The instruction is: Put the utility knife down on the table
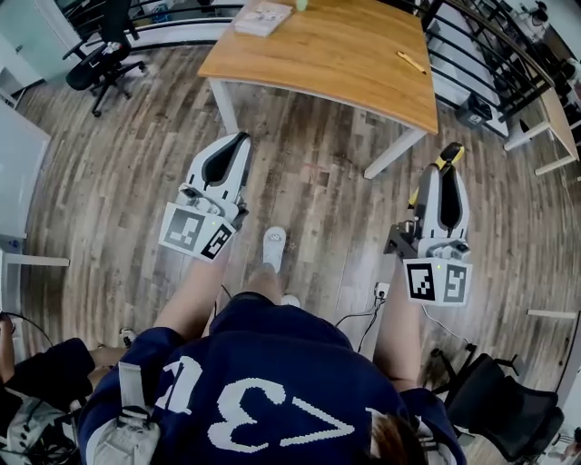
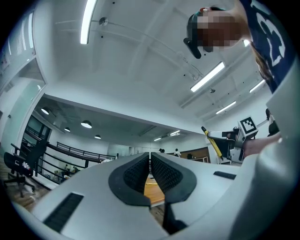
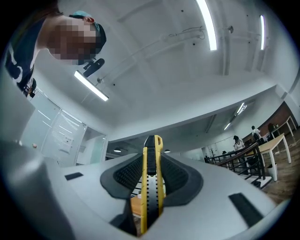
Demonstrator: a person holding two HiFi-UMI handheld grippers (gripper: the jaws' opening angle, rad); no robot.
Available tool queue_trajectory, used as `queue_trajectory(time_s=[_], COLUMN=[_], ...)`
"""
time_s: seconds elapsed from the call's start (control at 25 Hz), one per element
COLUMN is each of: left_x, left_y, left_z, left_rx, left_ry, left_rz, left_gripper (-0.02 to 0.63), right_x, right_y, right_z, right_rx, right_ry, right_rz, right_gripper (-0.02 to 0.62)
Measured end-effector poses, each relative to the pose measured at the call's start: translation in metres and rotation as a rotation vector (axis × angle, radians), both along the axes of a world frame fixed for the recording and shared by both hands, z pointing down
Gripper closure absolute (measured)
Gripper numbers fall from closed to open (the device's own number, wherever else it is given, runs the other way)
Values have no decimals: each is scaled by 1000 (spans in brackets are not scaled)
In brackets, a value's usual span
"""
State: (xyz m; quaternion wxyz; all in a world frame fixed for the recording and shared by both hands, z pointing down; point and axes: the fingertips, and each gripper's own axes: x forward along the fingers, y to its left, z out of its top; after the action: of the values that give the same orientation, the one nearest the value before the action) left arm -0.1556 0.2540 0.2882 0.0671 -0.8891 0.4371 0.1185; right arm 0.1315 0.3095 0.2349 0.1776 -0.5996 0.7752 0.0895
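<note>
The job is not done yet. The right gripper's [image 1: 448, 163] jaws are clamped on the yellow utility knife [image 3: 151, 187], up in the air and well away from the wooden worktop [image 1: 345, 54]. The left gripper's [image 2: 150, 169] jaws are together, holding nothing. The knife has to go there and be let go.

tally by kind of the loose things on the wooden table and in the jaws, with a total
utility knife, in the right gripper's jaws: 1
booklet on the wooden table: 1
slim yellow item on the table, too small to name: 1
green thing at its far edge, cut off: 1
total: 4
</note>
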Motion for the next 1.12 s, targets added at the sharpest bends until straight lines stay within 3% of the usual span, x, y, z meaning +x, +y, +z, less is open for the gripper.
queue_trajectory(time_s=[0.6,1.12], left_x=[-11,-4], left_y=[-237,-335], left_z=[-39,-14], left_rx=[82,17], left_ry=[12,16], left_rz=[29,35], left_gripper=[581,581], right_x=[-25,-15], right_y=[-225,-324], right_z=[-42,-27], right_rx=[80,41], right_ry=[-11,-8], right_rz=[7,13], right_gripper=[463,463])
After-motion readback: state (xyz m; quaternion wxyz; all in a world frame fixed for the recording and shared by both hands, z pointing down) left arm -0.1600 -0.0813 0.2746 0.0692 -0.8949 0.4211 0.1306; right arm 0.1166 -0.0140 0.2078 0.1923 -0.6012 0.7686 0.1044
